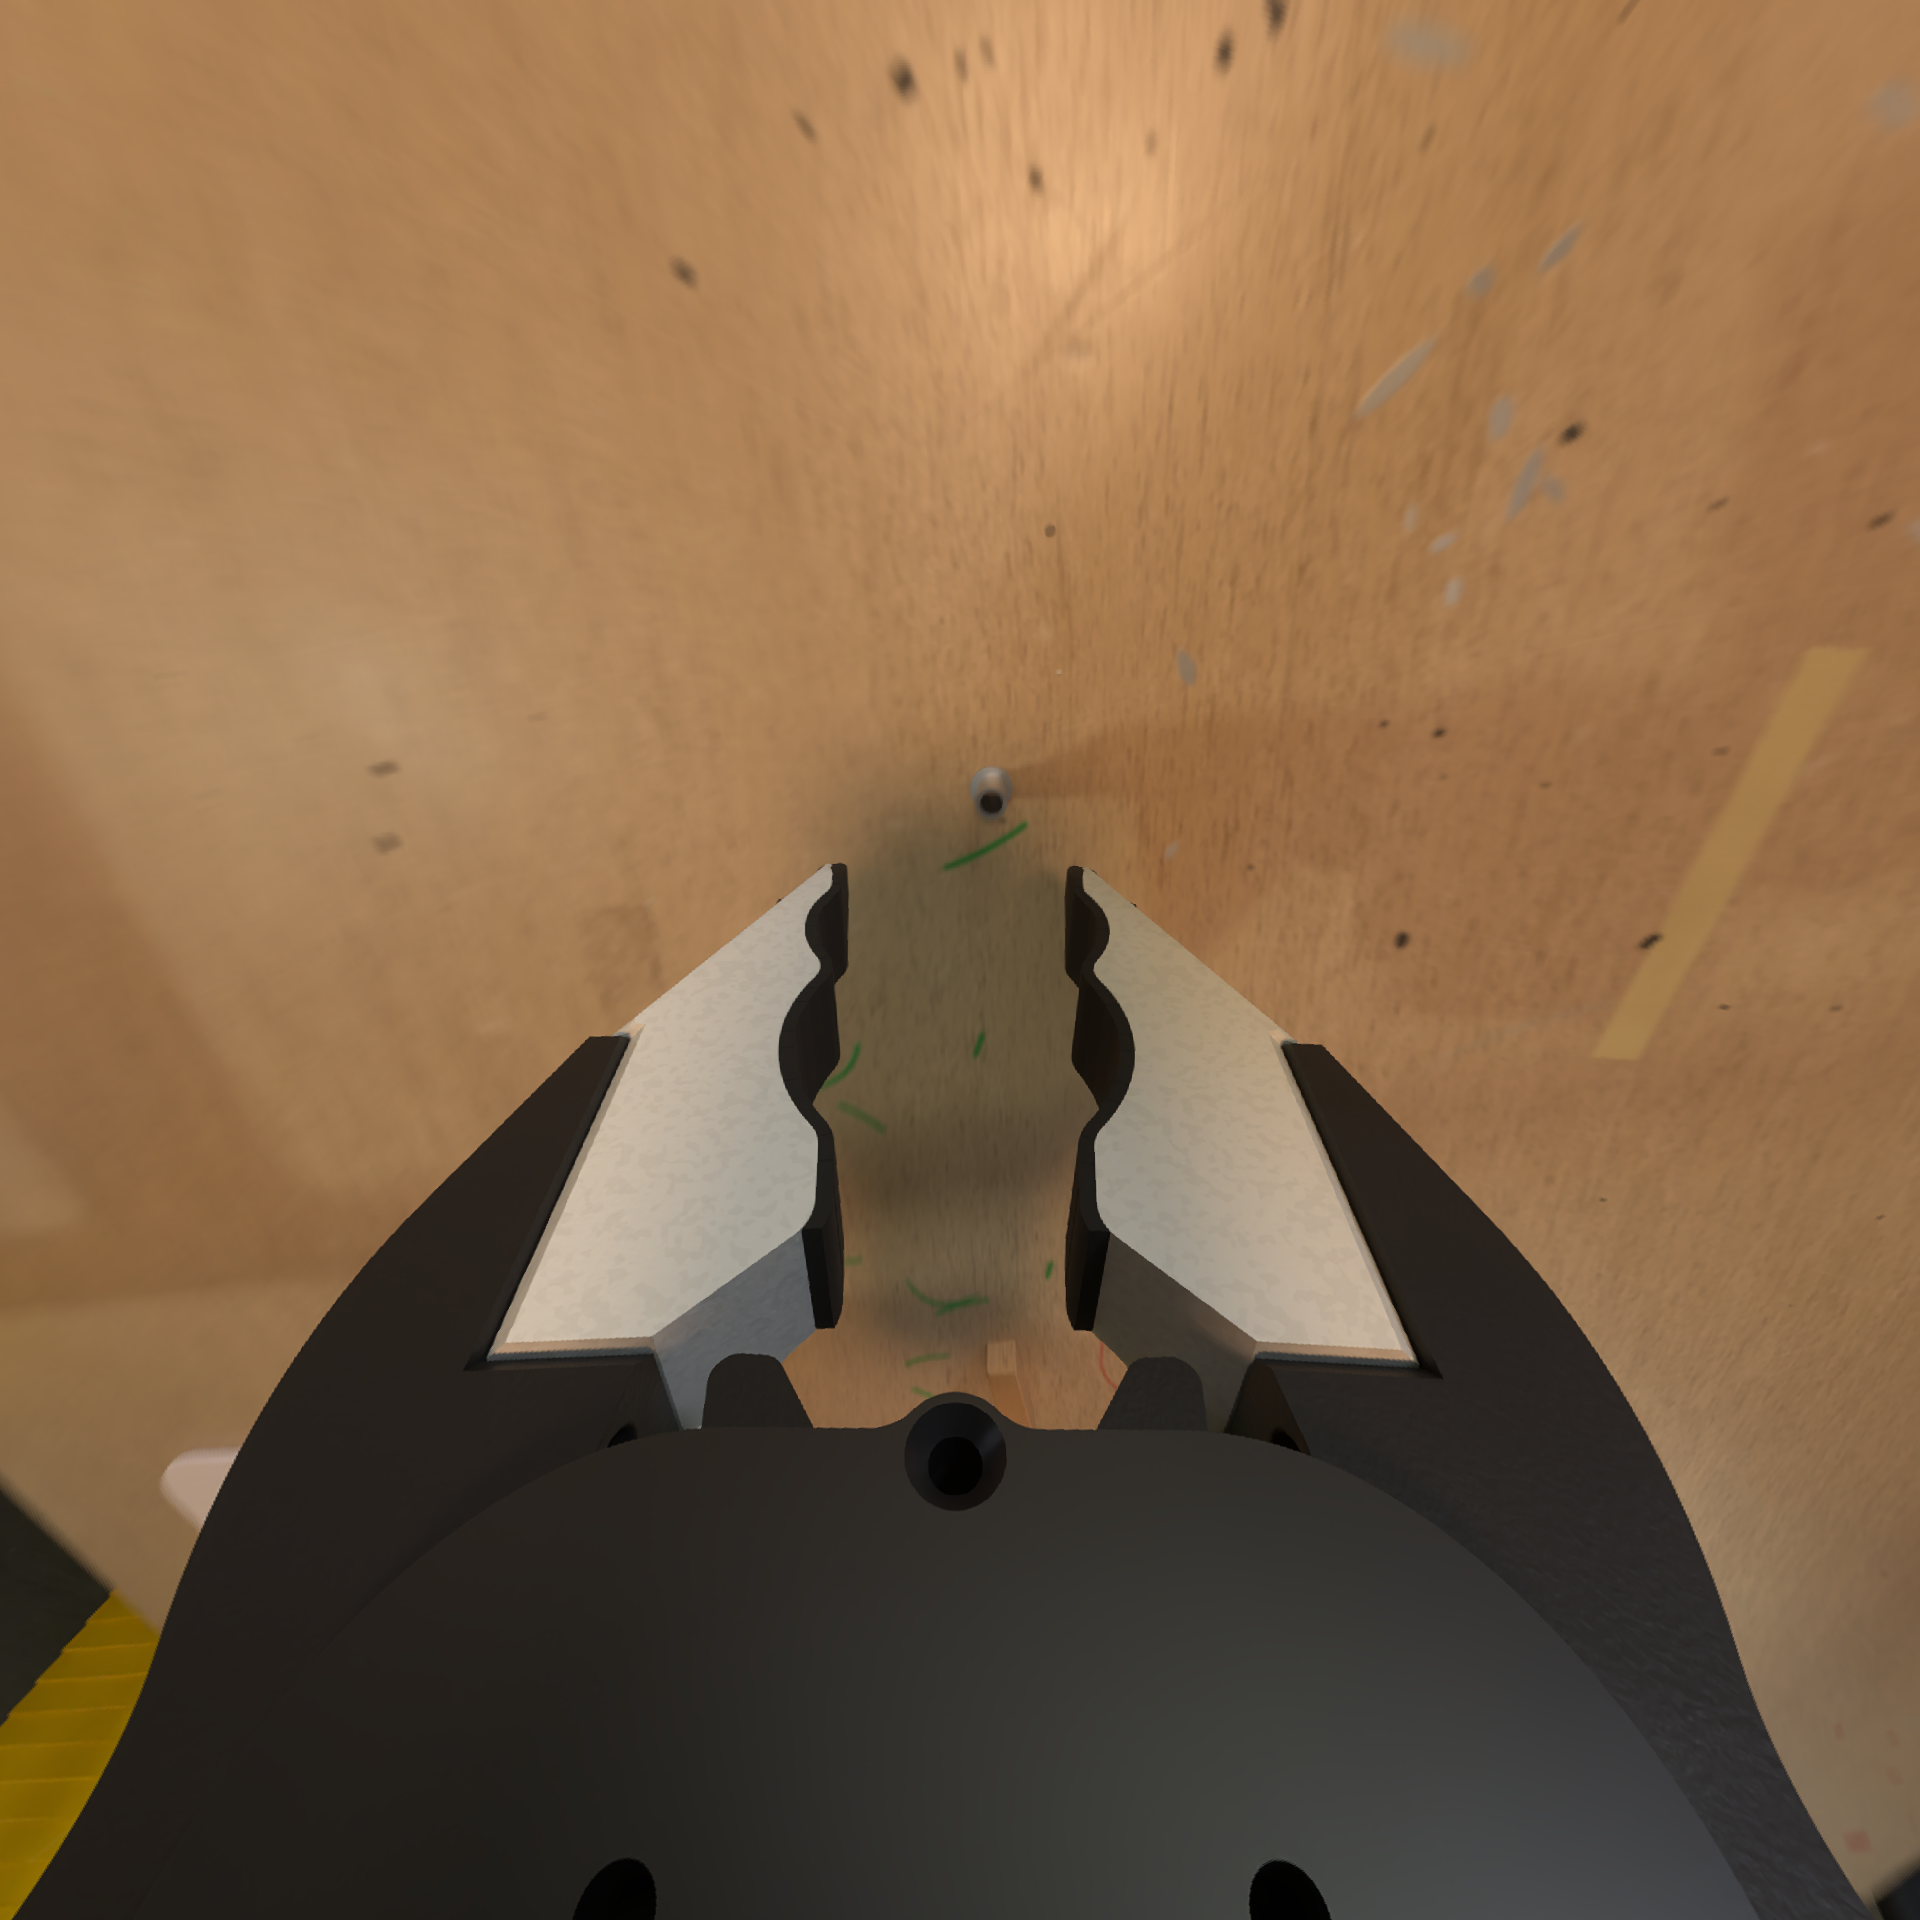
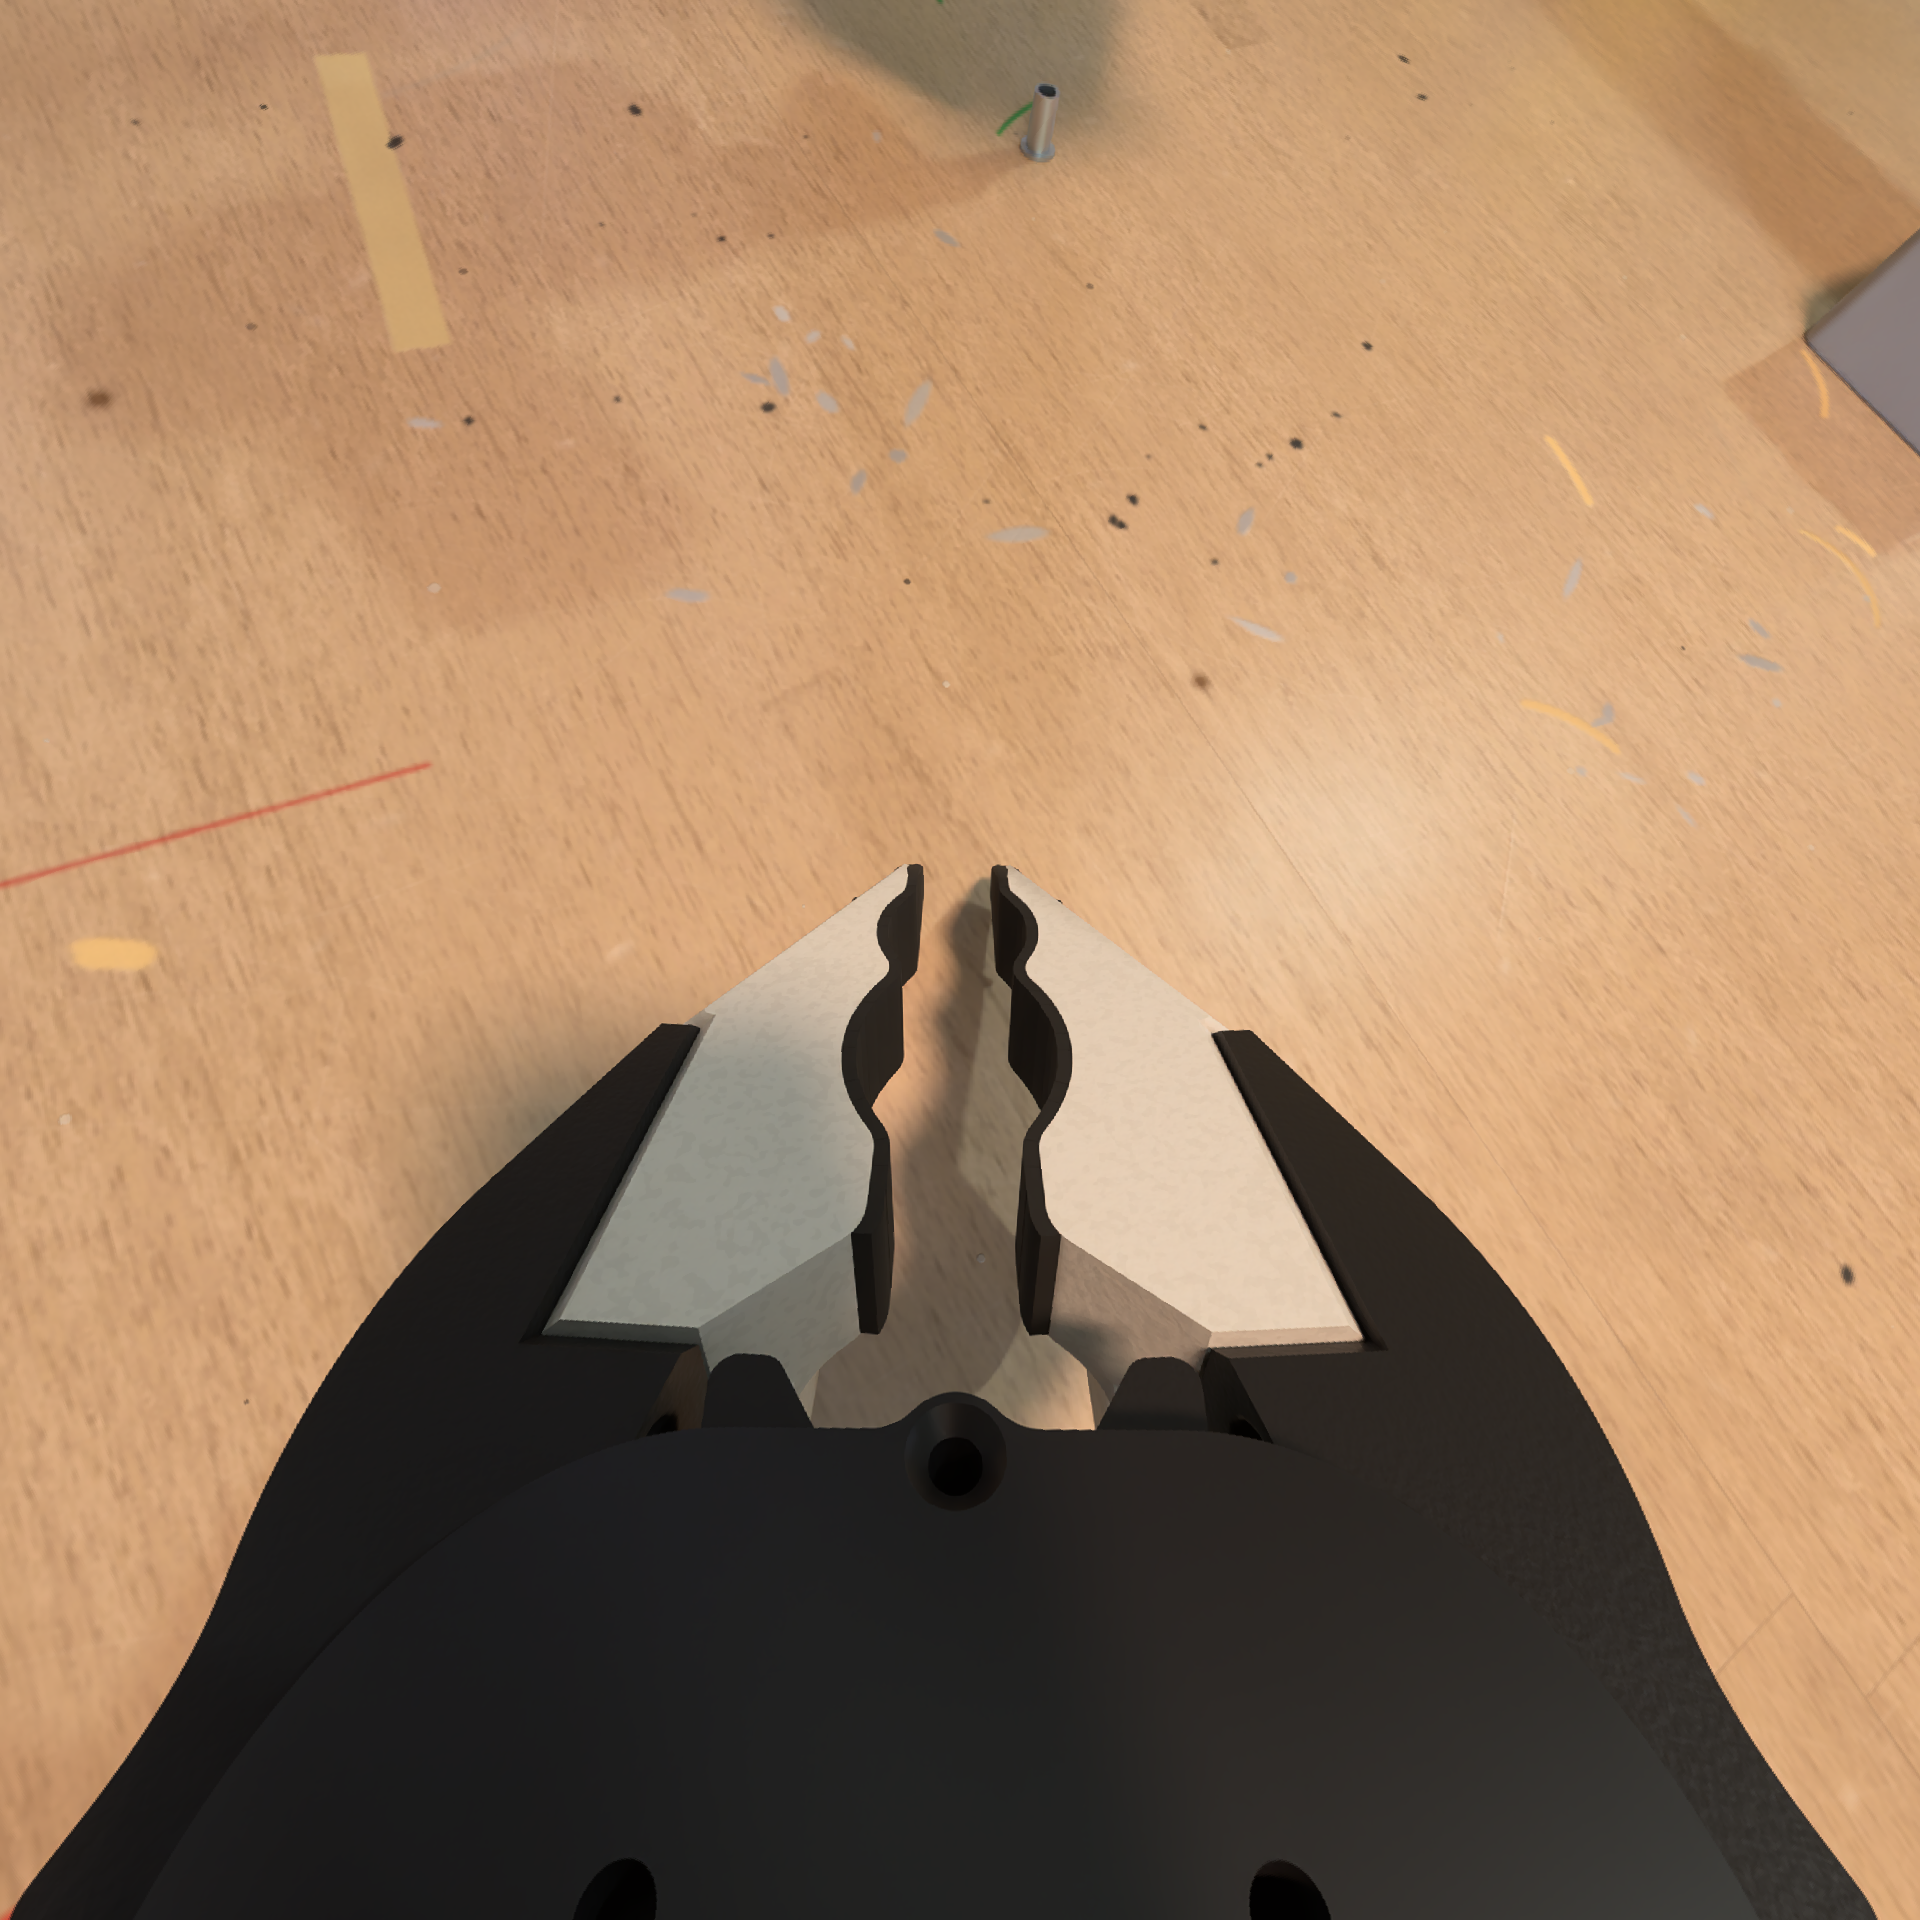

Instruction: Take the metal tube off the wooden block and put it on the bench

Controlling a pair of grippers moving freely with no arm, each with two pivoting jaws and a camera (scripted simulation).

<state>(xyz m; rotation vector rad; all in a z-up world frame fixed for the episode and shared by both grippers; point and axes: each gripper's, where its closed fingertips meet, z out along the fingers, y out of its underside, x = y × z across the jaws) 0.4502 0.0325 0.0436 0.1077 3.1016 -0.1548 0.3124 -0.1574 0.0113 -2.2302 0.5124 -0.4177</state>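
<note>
The small metal tube (image 1: 990,795) stands upright on the wooden bench (image 1: 520,468), seen almost end-on just beyond my left fingertips. My left gripper (image 1: 957,873) is open and empty above the bench, apart from the tube. The tube also shows in the right wrist view (image 2: 1039,123), far ahead, with a flange at its foot. My right gripper (image 2: 956,873) hangs low over the bench (image 2: 1351,831), its jaws a narrow gap apart with nothing between them. A small pale wooden piece (image 1: 1000,1356) shows between the bases of the left fingers.
A tan tape strip (image 2: 379,203) lies on the bench, also visible in the left wrist view (image 1: 1730,852). A grey box corner (image 2: 1881,353) sits at the far right. A yellow-and-black striped edge (image 1: 62,1704) and a white object (image 1: 197,1486) are at the lower left.
</note>
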